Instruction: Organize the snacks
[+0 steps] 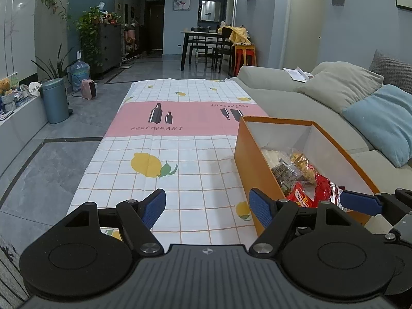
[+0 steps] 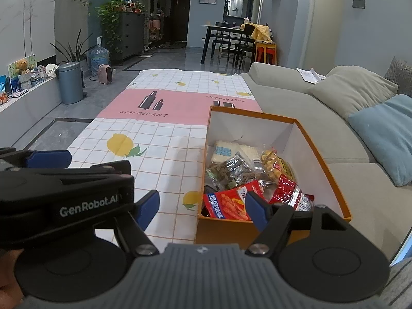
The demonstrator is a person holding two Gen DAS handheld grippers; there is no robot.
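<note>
An orange box with white inner walls stands on the right side of the table, also in the left wrist view. It holds several snack bags: a red one, a clear dark one, a yellow one and a white pack. My left gripper is open and empty over the tablecloth, left of the box. My right gripper is open and empty at the box's near left corner. The left gripper's body shows in the right wrist view.
The table carries a checked cloth with lemons and a pink band. A grey sofa with cushions runs along the right. A bin and a heater stand on the floor at the left. A dining table is far back.
</note>
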